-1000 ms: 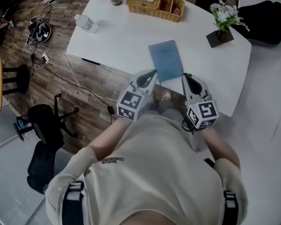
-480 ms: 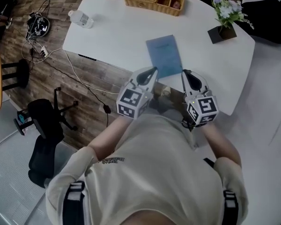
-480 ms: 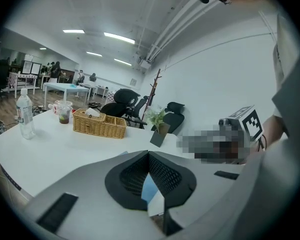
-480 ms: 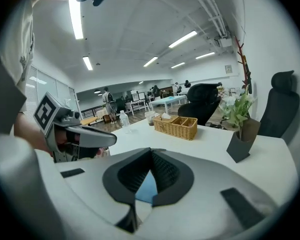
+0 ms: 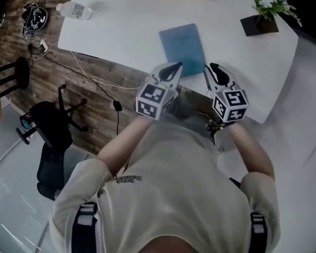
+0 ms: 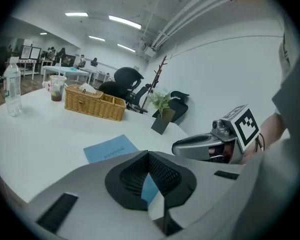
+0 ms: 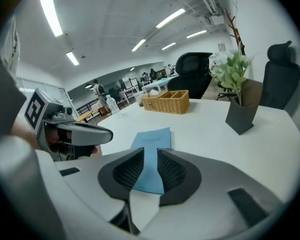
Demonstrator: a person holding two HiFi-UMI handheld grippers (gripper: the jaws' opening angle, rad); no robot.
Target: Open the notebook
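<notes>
A thin blue notebook (image 5: 182, 45) lies closed on the white table (image 5: 121, 30), near its front edge. Both grippers hover just short of that edge, pointing at the notebook. My left gripper (image 5: 175, 67) is off the notebook's near left corner, and its jaws meet at the tips with nothing in them (image 6: 148, 154). My right gripper (image 5: 214, 67) is off the near right corner. Its jaws are opening, and a narrow gap (image 7: 151, 151) shows between them with nothing in it. The notebook (image 7: 151, 144) shows beyond that gap.
A wicker basket (image 6: 94, 103) stands at the table's far side. A plant in a dark pot (image 5: 263, 9) is at the far right and a water bottle (image 5: 73, 9) at the far left. An office chair (image 5: 50, 136) and cables are on the floor to the left.
Both grippers have come down and forward, closer to the notebook's near edge. The notebook has not moved.
</notes>
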